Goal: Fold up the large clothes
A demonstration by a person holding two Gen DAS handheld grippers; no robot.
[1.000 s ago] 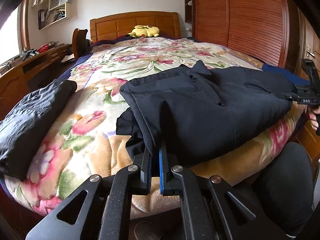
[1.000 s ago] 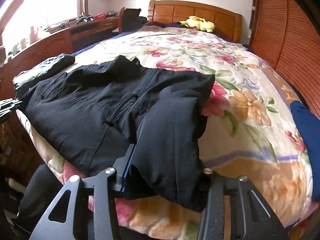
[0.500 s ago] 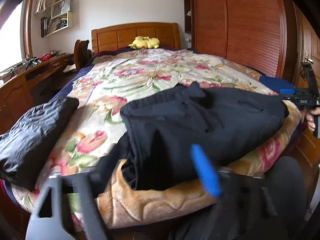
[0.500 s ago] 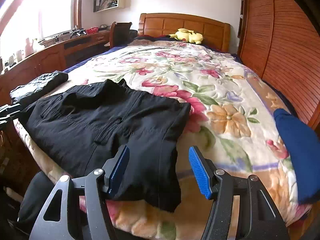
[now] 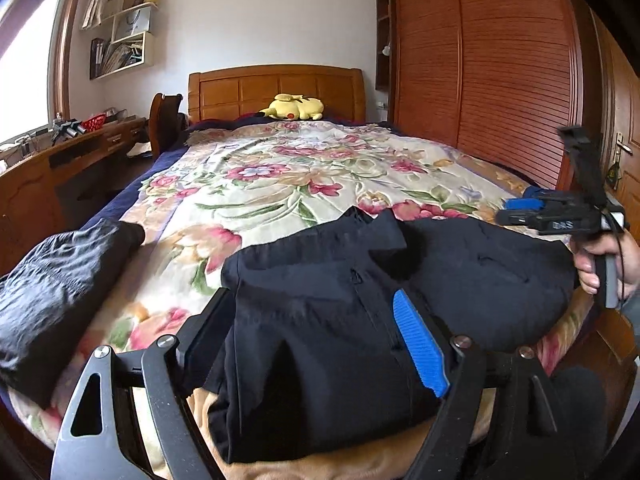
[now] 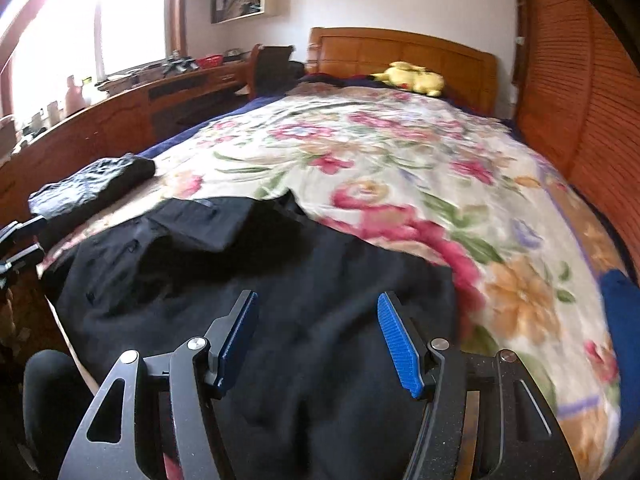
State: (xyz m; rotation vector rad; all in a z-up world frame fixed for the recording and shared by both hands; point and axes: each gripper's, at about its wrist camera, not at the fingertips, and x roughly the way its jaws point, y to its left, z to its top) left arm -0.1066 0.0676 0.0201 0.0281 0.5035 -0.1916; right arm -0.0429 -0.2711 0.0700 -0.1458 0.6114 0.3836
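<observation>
A black garment (image 5: 360, 280) lies folded across the near end of the flowered bed (image 5: 280, 176). My left gripper (image 5: 312, 300) hangs over the garment's near left part, open, its blue pad (image 5: 416, 340) clear of the cloth. In the right wrist view my right gripper (image 6: 316, 300) stands open above the same black garment (image 6: 280, 272), nothing pinched between its pads. The left wrist view also shows the right gripper (image 5: 524, 210) at the far right, held by a hand (image 5: 596, 264). The left gripper (image 6: 20, 240) peeks in at the left edge of the right wrist view.
A second folded black garment (image 5: 60, 292) lies at the bed's near left corner. A blue cloth (image 6: 624, 320) lies at the right edge. A yellow plush toy (image 5: 294, 106) rests by the headboard. A wooden desk (image 5: 36, 184) runs along the left, a slatted wardrobe (image 5: 500, 60) along the right.
Both grippers were shut on the black garment's near edge, then opened and let it go. Both have lifted and drawn back a little, and the right one has slid left over the cloth.
</observation>
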